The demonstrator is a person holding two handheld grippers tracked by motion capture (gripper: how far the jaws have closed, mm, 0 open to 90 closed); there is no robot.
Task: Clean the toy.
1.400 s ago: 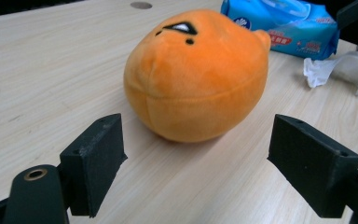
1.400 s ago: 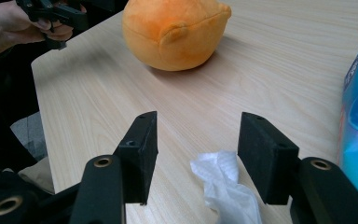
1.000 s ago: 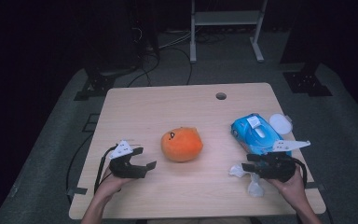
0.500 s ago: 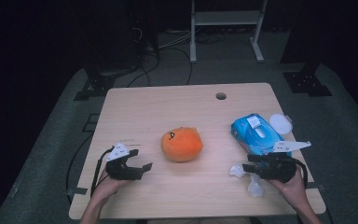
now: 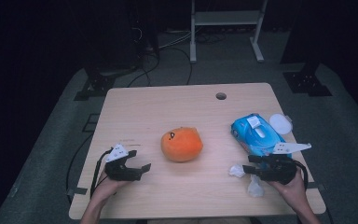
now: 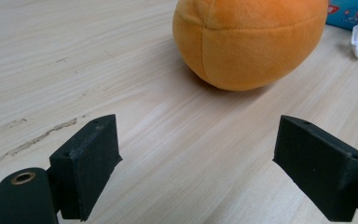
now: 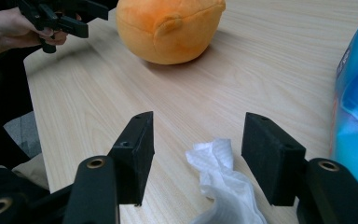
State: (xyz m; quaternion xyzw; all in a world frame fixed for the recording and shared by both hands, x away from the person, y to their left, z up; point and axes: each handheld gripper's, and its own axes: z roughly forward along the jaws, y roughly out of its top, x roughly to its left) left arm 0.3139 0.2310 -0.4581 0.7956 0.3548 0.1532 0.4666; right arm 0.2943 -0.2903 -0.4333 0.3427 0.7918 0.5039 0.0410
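An orange plush ball point(image 5: 182, 144) lies mid-table. My left gripper point(image 5: 140, 160) rests on the table to its left, and its jaws have just been opening. They stand wide with bare wood between them point(image 6: 198, 154), the plush point(image 6: 249, 39) a short way ahead. My right gripper point(image 5: 248, 164) lies at the front right, its jaws also just opening. A crumpled white tissue point(image 7: 219, 172) lies between them, untouched by the pads point(image 7: 135, 149). The same tissue point(image 5: 237, 171) sits at the jaw tips in the high view.
A blue wipes pack point(image 5: 257, 134) lies just beyond the right gripper, with a white round lid point(image 5: 280, 123) beside it. A second tissue wad point(image 5: 255, 186) sits under the right hand. The table has a cable hole point(image 5: 221, 96) at the back. The left gripper point(image 7: 60, 18) shows far off.
The left gripper has edged slightly leftward and its jaws look a little wider. The right hand, plush, pack and tissues stay where they were.
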